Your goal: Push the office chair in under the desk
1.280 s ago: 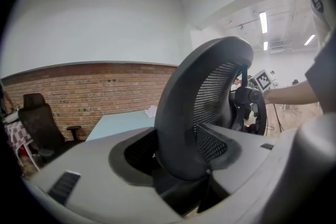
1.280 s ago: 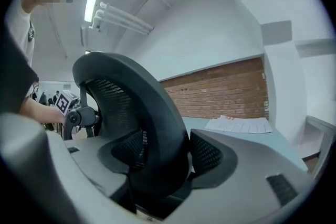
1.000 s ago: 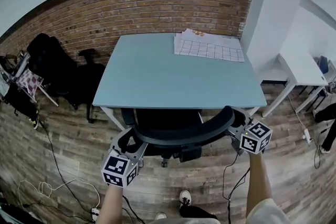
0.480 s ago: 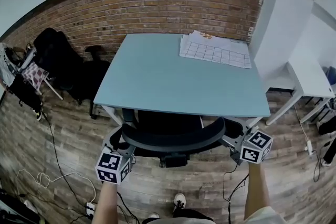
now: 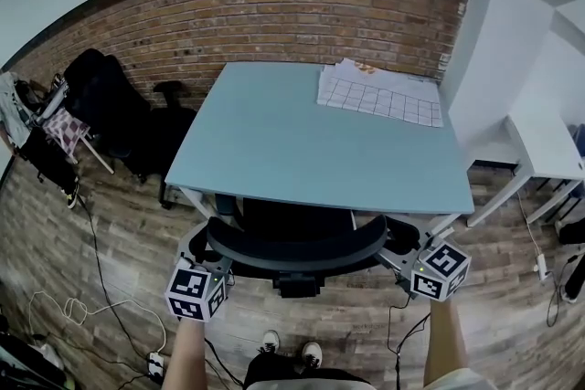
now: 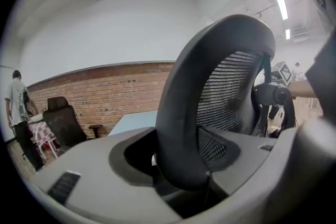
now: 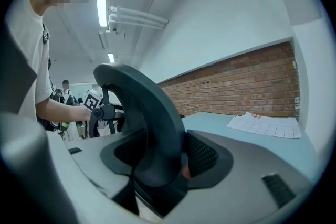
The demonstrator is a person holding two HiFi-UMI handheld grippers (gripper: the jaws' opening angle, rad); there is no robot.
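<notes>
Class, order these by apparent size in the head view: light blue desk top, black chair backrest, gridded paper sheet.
1. light blue desk top
Unranked: black curved chair backrest and white gridded paper sheet look about alike, and the backrest is nearer the camera.

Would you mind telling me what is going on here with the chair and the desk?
A person holds a hand-held gripper in each hand, the left hand-held gripper and the right hand-held gripper clamped on opposite ends of the office chair backrest. The seat is already under the light-blue desk, with the backrest close to its front edge.
</notes>
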